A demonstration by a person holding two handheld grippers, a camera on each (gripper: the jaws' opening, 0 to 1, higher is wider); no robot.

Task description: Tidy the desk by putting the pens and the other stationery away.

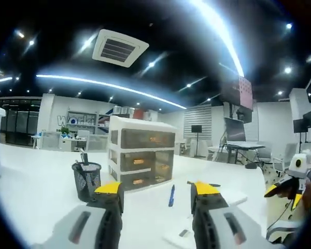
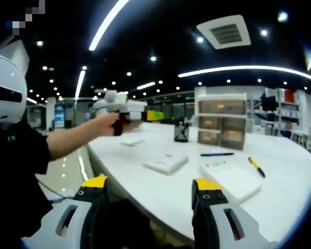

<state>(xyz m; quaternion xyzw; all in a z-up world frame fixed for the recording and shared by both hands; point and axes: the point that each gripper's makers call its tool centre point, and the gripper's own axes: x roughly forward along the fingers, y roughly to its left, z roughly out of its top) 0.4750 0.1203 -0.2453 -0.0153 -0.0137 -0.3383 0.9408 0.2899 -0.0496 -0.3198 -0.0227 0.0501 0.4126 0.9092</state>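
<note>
Both grippers, left gripper (image 1: 154, 194) and right gripper (image 2: 151, 187), jaws apart, empty; I'd lower left onto blue pen (image 1: 171, 195) at 1 o'clock, then mesh pen cup (image 1: 86, 179) at 10.

desk (image 1: 36, 192): smooth white top with a soft sheen, glaring under the ceiling lights
pen cup (image 1: 86, 180): black wire mesh, looks like metal, matt
drawer unit (image 1: 141, 151): white plastic frame, translucent smoky plastic drawer fronts
blue pen (image 1: 171, 195): glossy plastic barrel
left gripper (image 1: 156, 195): matt grey plastic jaws, yellow tips
right gripper (image 2: 151, 188): same grey plastic, yellow tips
notepad (image 2: 233, 179): white, matt, paper-like
yellow pen (image 2: 256, 167): plastic, yellow and black
</note>
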